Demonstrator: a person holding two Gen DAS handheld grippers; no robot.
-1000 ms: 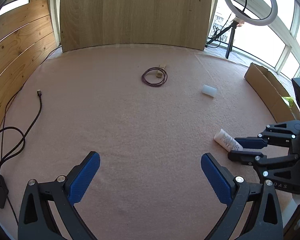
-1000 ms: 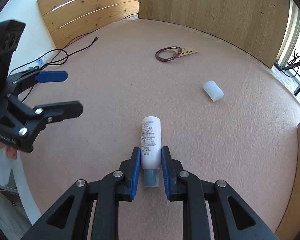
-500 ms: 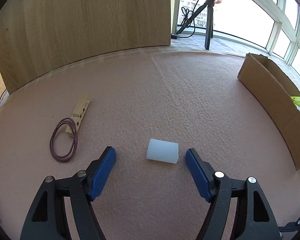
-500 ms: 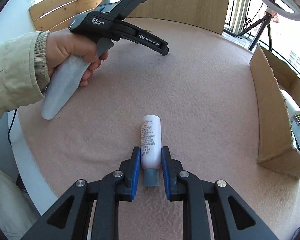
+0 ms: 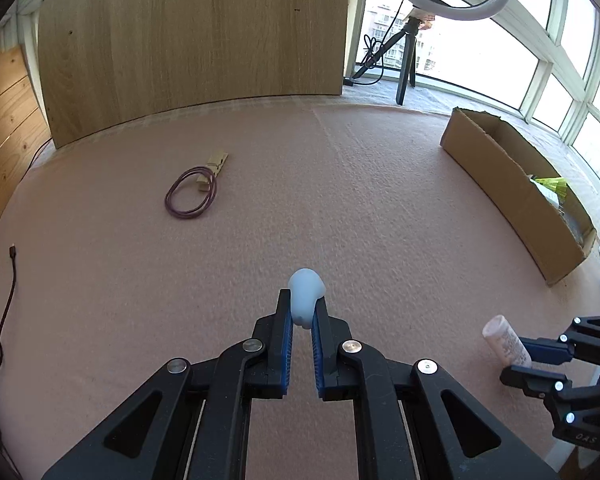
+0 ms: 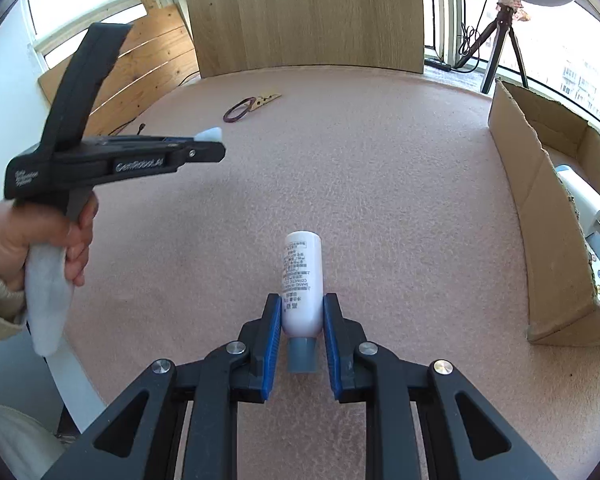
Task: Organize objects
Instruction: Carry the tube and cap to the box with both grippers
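My left gripper [image 5: 302, 298] has its jaws closing, and its blue pads squeeze a soft white cylinder [image 5: 306, 286] that bulges out past the tips. The right wrist view shows the same gripper [image 6: 208, 142] from the side, held by a hand, with the white cylinder [image 6: 210, 134] at its tip above the pink mat. My right gripper [image 6: 302, 300] is shut on a white printed bottle [image 6: 302, 264] with a grey cap toward the camera. In the left wrist view the bottle [image 5: 504, 340] and right gripper [image 5: 520, 360] sit at the lower right.
An open cardboard box [image 5: 512, 184] with items inside stands at the mat's right edge. A purple cord loop [image 5: 190, 196] and a wooden clothespin [image 5: 216, 162] lie further back on the left. A black cable [image 5: 12, 280] trails at the left. Wooden panels stand behind.
The left gripper went from wide open over bare mat to the white cylinder and closed on it. The right gripper kept the bottle while its view swung toward the box.
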